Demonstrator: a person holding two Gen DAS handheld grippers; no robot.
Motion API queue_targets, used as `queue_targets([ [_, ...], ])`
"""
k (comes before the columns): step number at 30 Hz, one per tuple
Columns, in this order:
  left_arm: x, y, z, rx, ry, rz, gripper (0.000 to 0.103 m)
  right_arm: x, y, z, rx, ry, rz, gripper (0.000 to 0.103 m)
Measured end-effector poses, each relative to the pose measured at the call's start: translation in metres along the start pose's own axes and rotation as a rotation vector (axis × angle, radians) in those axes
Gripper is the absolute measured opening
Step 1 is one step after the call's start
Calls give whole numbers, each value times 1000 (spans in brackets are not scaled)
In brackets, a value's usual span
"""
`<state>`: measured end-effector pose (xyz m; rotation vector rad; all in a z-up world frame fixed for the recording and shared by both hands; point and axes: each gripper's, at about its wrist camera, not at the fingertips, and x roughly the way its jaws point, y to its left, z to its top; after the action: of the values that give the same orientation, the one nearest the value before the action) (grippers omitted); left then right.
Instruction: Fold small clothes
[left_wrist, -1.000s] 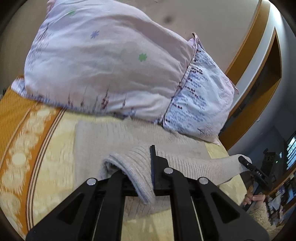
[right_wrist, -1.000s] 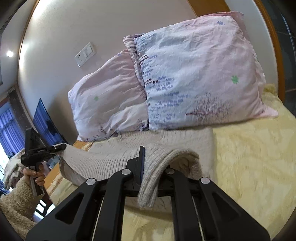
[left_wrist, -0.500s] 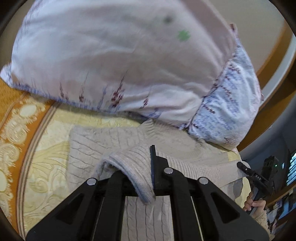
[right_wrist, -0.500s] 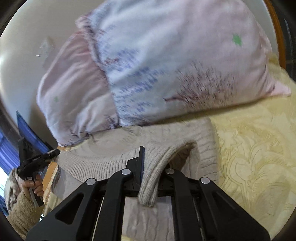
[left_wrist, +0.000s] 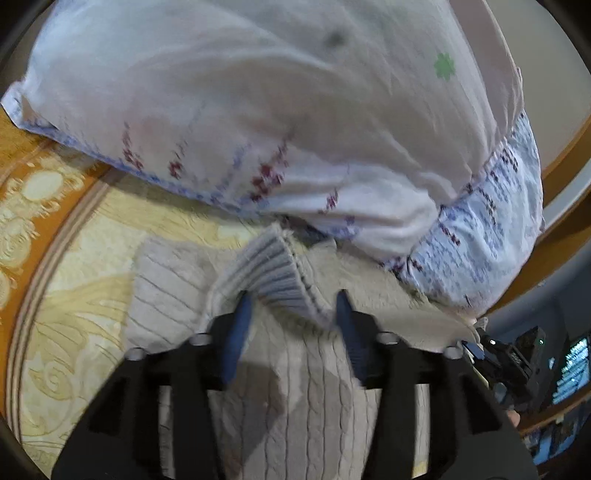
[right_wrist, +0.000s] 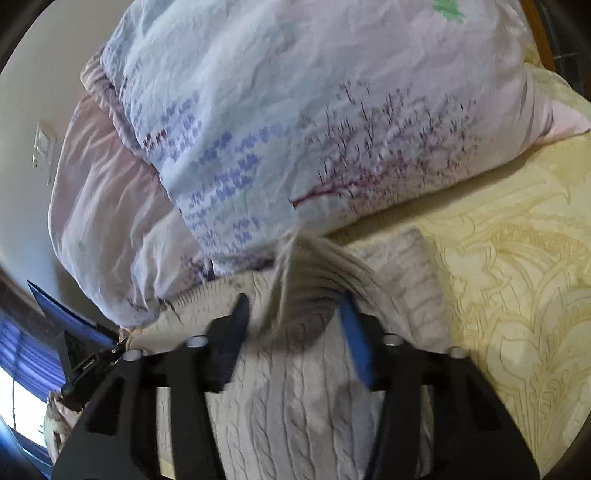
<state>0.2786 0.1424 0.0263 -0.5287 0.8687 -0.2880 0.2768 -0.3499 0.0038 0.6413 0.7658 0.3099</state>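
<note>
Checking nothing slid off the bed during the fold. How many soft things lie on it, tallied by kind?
Pillows: 2, one pink, one pale blue
Knit sweater: 1
Bedspread: 1
Total: 4

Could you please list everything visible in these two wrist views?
sweater: one, beige cable knit, on the bedspread, its ribbed edge folded over toward the pillows
pillows: two, pink and pale blue floral, at the head of the bed, resting on the sweater's far edge
bedspread: one, pale yellow with an orange border, under everything
wall switch: one, white, on the wall left of the pillows
screen: one, lit, at the far right edge
left gripper: one, black with blue pads, fingers opening, the ribbed edge loose between them
right gripper: one, black with blue pads, fingers opening, the ribbed edge loose between them
</note>
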Motion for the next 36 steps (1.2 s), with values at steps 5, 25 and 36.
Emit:
queue_targets([
  [5,-22,0,-1,15,3,14,52,-23,4,-5,-23,-38,-1,56],
  [25,-63,16,-61,152,71,131,50,-74,-22,-69,-181,29,-186,35],
  [36,-54,14,-72,166,109,143,39,-75,-20,-75,-230,23,-210,14],
])
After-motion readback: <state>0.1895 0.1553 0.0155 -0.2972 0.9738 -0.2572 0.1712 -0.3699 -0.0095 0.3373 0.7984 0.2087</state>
